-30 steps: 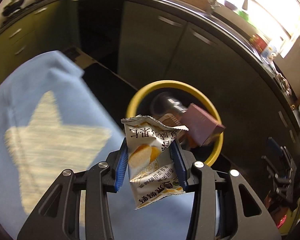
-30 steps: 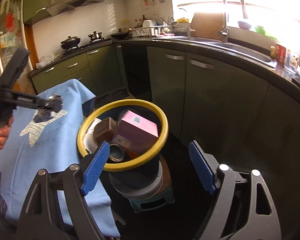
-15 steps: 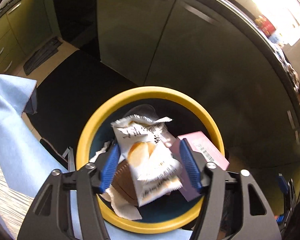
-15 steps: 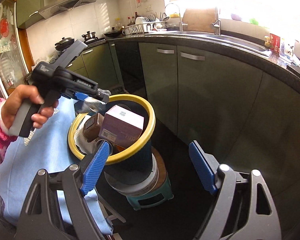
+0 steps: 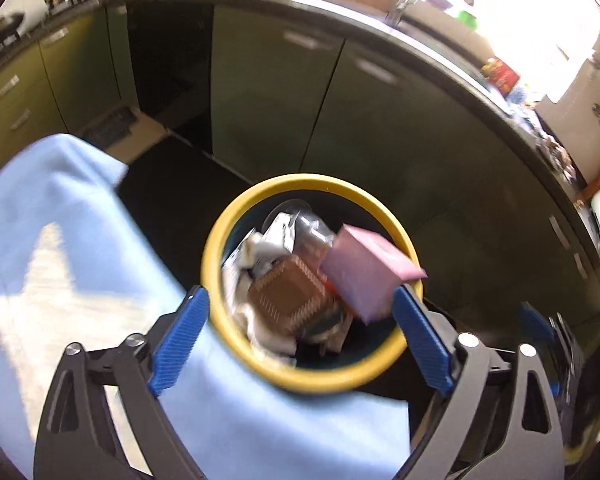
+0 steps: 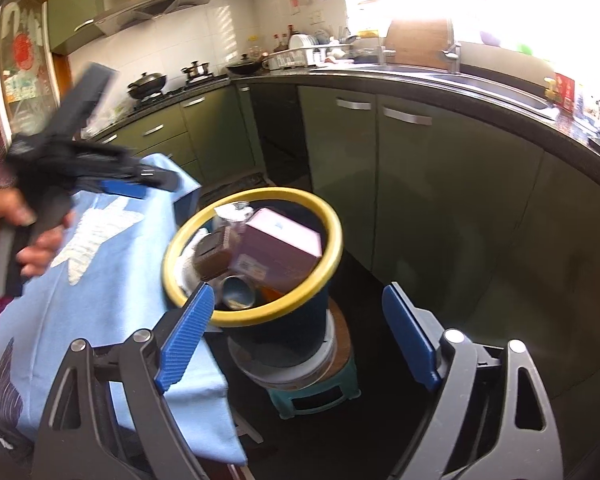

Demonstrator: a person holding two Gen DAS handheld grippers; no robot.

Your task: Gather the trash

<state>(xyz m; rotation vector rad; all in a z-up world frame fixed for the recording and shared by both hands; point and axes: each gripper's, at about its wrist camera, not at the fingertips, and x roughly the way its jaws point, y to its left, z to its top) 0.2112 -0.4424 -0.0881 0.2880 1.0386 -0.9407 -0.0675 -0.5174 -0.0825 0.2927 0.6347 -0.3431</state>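
Hovering above the yellow-rimmed trash bin [image 5: 236, 344], the left gripper [image 5: 300, 316] is opening its jaws with nothing between them. Inside the bin lie a pink box [image 5: 360, 272], a brown packet [image 5: 292, 296] and crumpled wrappers [image 5: 276, 236]. The right gripper [image 6: 296, 312] is opening too, empty, beside the blue-clothed table [image 6: 112, 280].

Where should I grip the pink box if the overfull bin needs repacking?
Take the pink box across its raised upper end, coming from above. It lies tilted on the pile, its high end poking above the yellow rim, so those faces look exposed while the lower end is buried among other trash.
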